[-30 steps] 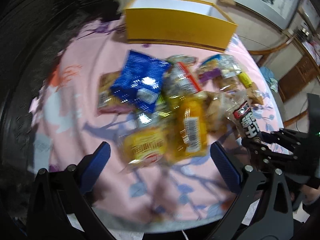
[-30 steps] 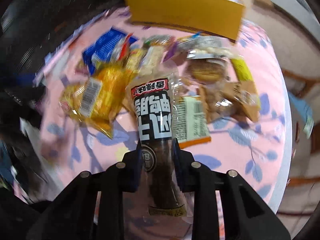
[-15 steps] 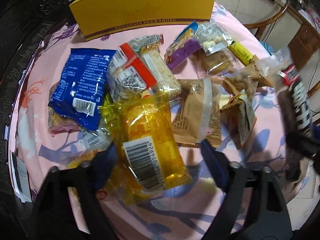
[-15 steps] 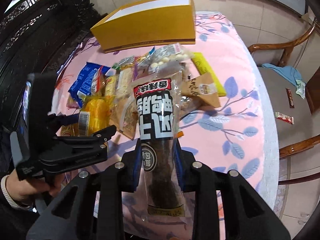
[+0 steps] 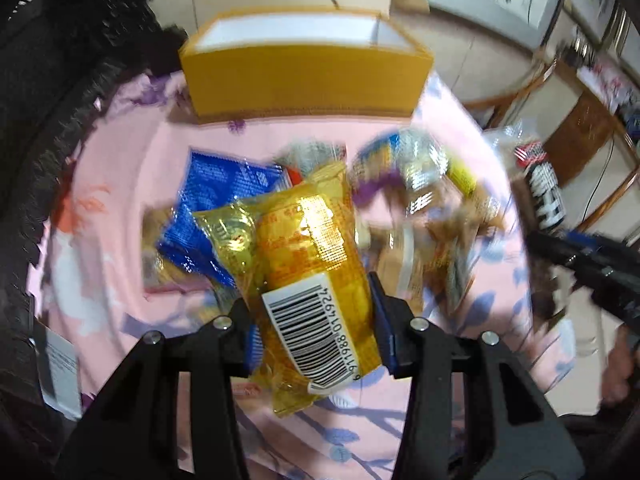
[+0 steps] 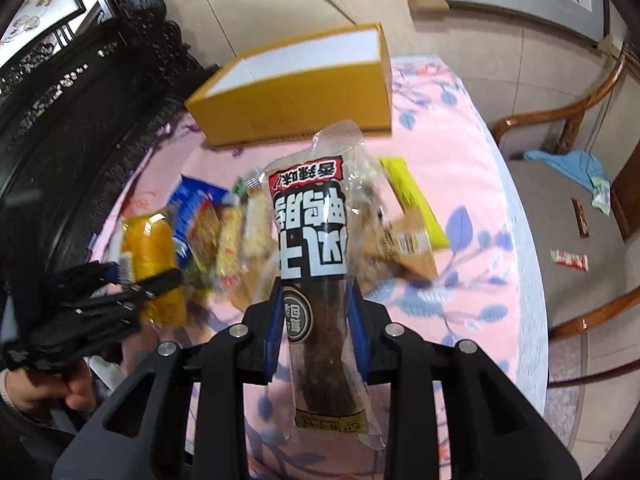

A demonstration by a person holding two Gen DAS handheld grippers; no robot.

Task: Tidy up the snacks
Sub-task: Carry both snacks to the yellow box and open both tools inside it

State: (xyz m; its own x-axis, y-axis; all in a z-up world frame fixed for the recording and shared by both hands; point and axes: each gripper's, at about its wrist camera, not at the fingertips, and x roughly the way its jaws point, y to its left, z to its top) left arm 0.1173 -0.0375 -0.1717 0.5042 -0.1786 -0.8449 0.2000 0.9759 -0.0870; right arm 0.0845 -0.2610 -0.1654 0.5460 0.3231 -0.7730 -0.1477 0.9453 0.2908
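Carrying both packets to the open yellow box [image 5: 304, 76] at the table's far edge calls for keeping each grip firm and lifting clear of the pile. Left gripper [image 5: 314, 332] is clamped on a glossy yellow snack packet [image 5: 308, 264], barcode facing the camera, crinkled and slippery-looking. Right gripper [image 6: 314, 316] pinches a long dark meat stick packet [image 6: 316, 264], black-and-white label, top flopping free. Beyond, loose snacks [image 6: 224, 236] lie heaped on the pink floral cloth [image 6: 460, 160], just short of the box.
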